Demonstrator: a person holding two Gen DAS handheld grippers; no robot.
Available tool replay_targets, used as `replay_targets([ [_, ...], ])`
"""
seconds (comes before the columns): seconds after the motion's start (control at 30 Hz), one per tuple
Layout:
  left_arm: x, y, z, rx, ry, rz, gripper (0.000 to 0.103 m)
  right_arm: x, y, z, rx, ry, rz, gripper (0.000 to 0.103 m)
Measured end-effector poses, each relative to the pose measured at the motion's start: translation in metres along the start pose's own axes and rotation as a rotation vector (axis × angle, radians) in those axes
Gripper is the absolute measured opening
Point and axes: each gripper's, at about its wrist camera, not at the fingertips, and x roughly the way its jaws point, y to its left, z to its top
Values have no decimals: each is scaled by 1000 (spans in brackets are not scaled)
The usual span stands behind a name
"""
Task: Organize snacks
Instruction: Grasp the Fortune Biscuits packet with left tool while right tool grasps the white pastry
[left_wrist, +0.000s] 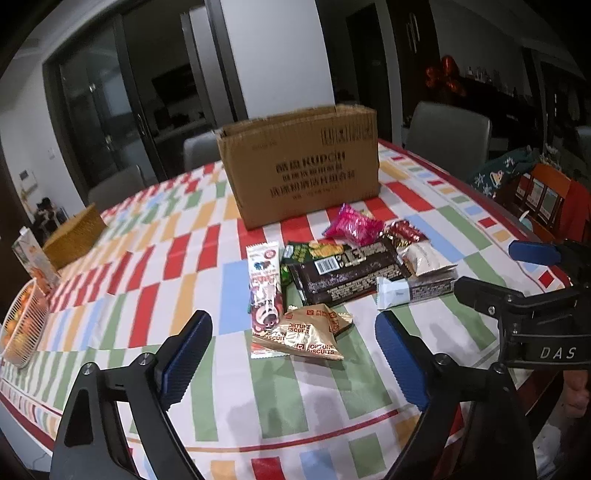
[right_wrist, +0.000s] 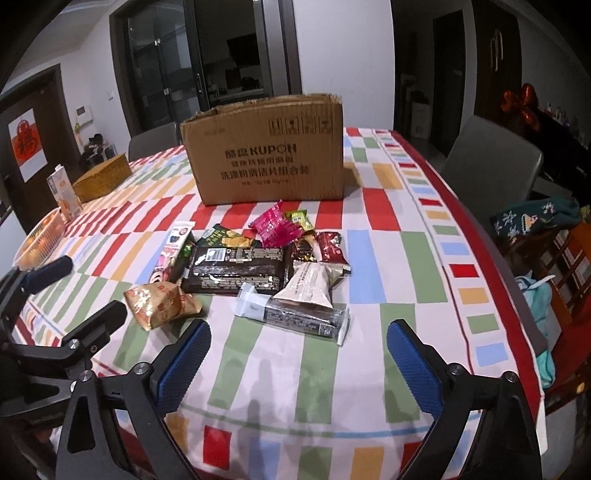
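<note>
A heap of snack packets lies on the table in front of an open cardboard box (left_wrist: 301, 166) (right_wrist: 264, 151). Nearest are a gold fortune-biscuit packet (left_wrist: 312, 332) (right_wrist: 162, 302), a tall pink bear packet (left_wrist: 264, 291), a dark brown bar pack (left_wrist: 347, 271) (right_wrist: 236, 271), a grey-and-black bar (left_wrist: 413, 290) (right_wrist: 295, 314) and a pink wrapper (left_wrist: 354, 225) (right_wrist: 277, 229). My left gripper (left_wrist: 293, 347) hovers open just short of the gold packet. My right gripper (right_wrist: 299, 354) is open, close to the grey-and-black bar. Nothing is between either pair of fingers.
A colourful checked tablecloth (right_wrist: 384, 258) covers the table. At the far left stand a wicker box (left_wrist: 75, 236) (right_wrist: 103, 177), a carton (left_wrist: 35, 258) and a white basket of oranges (left_wrist: 22, 325). Grey chairs (right_wrist: 491, 162) stand round the table; clothes hang at the right.
</note>
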Motion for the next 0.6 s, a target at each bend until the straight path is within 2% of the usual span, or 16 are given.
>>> replay_targets([
  [0.33, 43, 2, 7, -23, 106, -45, 81, 38, -7, 18, 30, 76, 18, 87],
  [0.6, 66, 3, 2, -53, 199, -91, 67, 60, -11, 26, 34, 112, 36, 74],
])
